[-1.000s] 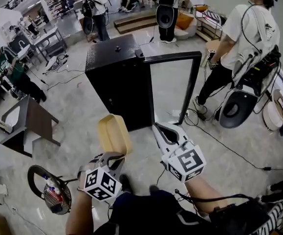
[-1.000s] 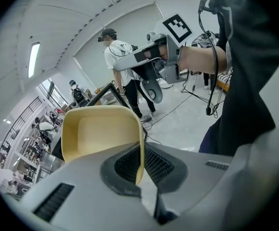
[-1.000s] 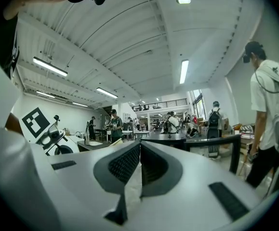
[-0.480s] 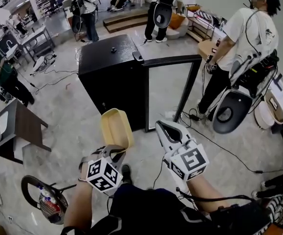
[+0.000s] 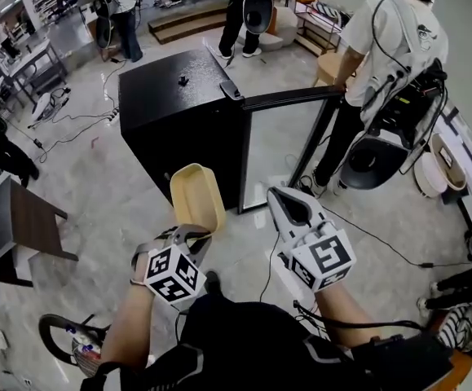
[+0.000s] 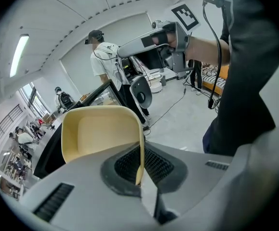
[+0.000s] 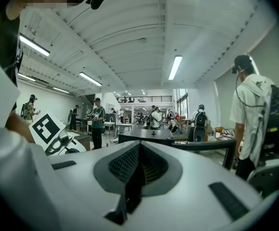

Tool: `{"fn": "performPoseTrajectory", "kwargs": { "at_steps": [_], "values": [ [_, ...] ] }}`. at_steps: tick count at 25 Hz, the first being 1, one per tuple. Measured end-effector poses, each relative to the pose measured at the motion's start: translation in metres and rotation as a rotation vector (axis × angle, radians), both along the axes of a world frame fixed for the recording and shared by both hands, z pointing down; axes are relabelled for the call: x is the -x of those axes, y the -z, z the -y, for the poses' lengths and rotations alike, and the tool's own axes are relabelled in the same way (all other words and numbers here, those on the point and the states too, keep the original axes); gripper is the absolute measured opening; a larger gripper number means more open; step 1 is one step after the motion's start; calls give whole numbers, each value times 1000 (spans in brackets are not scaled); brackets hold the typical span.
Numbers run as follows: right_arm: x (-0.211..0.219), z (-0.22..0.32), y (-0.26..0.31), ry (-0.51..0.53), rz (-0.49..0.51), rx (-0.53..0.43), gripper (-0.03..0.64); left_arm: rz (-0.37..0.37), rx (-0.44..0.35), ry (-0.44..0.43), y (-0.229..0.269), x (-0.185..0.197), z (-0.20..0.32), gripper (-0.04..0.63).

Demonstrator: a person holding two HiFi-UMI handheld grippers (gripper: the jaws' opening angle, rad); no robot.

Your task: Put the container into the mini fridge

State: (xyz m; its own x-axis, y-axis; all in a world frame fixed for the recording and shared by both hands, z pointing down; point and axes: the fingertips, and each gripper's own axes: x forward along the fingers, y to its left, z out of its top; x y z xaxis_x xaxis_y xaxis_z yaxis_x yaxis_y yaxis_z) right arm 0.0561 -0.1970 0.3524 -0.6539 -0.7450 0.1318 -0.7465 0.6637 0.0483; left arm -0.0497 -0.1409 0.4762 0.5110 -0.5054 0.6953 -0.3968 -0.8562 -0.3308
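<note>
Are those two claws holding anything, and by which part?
The left gripper pinches the pale yellow rounded plastic container by one side wall. The right gripper is shut on nothing.

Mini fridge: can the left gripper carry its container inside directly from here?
Probably not directly. The left gripper, shut on the yellow container, faces a closed side of the mini fridge, and the open door stands across the way; it likely must go around it.
</note>
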Motion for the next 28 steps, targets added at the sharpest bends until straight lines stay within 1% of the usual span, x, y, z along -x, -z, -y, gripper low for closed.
{"fn": "performPoseTrajectory", "kwargs": {
  "at_steps": [3, 8, 13, 16, 20, 23, 28],
  "values": [
    [9, 14, -5, -17, -10, 9, 17, -1, 7, -12, -7, 11, 19, 12],
    [14, 22, -9, -59, -54, 20, 17, 9, 39, -35, -32, 24, 45, 12],
    [17, 37, -17, -119, -59, 41, 17, 29, 87, -55, -63, 38, 68, 12],
    [25, 46, -22, -143, -64, 51, 17, 32, 90, -58, -75, 48, 84, 12],
    [37, 51, -27, -158, -80, 61, 17, 37, 103, -70, -90, 59, 99, 12],
    [42, 55, -28, -166, -99, 63, 17, 26, 100, -77, -98, 64, 112, 12],
    [44, 60, -33, -171, -110, 82, 17, 35, 116, -54, -120, 72, 134, 12]
  ]
}}
